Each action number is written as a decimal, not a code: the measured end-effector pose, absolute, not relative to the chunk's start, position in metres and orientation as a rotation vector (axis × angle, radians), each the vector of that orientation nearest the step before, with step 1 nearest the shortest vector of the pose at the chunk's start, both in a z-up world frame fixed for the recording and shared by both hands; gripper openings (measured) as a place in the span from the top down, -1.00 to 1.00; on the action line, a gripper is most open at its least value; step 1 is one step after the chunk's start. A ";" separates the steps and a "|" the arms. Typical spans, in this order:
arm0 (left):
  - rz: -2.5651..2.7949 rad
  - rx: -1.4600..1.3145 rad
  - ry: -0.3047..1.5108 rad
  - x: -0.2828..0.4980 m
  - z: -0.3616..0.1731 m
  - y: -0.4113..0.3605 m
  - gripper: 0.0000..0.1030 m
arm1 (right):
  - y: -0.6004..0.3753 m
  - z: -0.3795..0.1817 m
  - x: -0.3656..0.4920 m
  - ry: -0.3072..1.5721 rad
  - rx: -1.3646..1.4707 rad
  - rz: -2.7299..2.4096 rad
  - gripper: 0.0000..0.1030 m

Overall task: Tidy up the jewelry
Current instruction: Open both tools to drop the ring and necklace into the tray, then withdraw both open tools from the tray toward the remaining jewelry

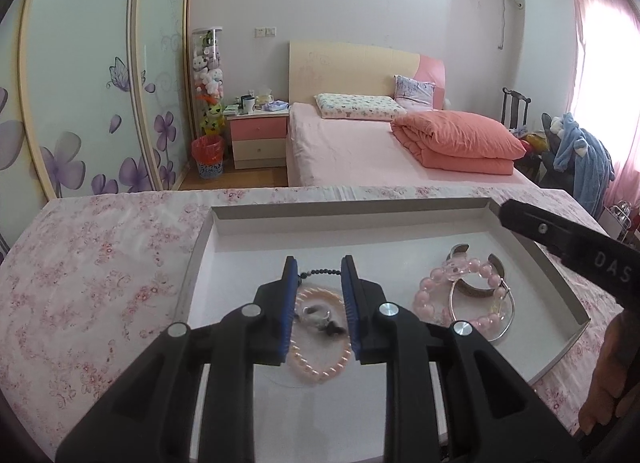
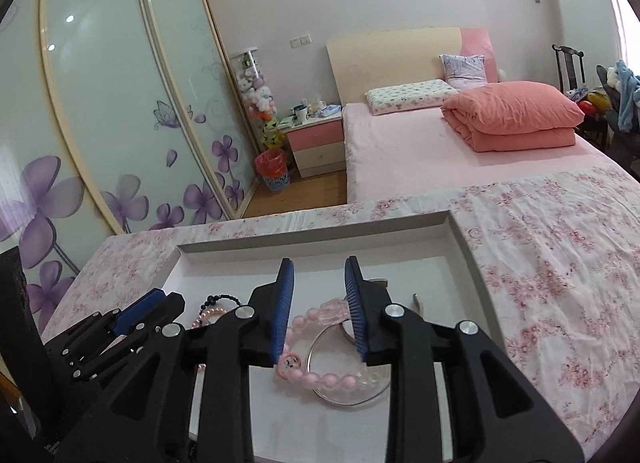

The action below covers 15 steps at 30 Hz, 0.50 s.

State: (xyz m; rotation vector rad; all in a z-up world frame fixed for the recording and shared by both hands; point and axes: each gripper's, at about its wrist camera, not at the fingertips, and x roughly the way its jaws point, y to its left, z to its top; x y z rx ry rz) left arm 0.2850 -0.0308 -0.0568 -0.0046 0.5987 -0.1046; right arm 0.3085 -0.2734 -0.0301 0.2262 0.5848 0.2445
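Shallow white cardboard tray (image 1: pixel 352 211) lies on a surface covered by a pink floral cloth (image 1: pixel 100 263), with a pink bed (image 1: pixel 352 155) behind it.

Left gripper (image 1: pixel 319 267) hangs low over the tray's left part. Its blue-padded fingers (image 1: pixel 291 283) stand a little apart and grip nothing. Seen between them, on the tray floor: a pale pink pearl bracelet (image 1: pixel 320 367), a small silvery ring piece (image 1: pixel 316 313) inside its loop, and a black bead string (image 1: pixel 320 273) just beyond.

Right gripper (image 2: pixel 320 267) hangs over the tray's right part. Its fingers (image 2: pixel 356 303) are likewise slightly parted, pads clear of everything. Below them lies a pink chunky-bead bracelet (image 2: pixel 320 377) overlapping a thin silver bangle (image 2: pixel 320 343). A wide metal cuff (image 1: pixel 480 291) lies touching this cluster on its far side.

No jewelry is lifted; all pieces rest in the tray.
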 end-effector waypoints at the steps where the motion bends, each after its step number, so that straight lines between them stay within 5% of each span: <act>1: -0.100 -0.005 0.596 0.285 -0.056 -0.030 0.54 | -0.274 -0.029 0.309 0.584 0.228 0.243 0.46; 15: -0.072 -0.009 0.553 0.246 -0.034 -0.012 0.41 | -0.284 -0.020 0.271 0.576 0.203 0.230 0.46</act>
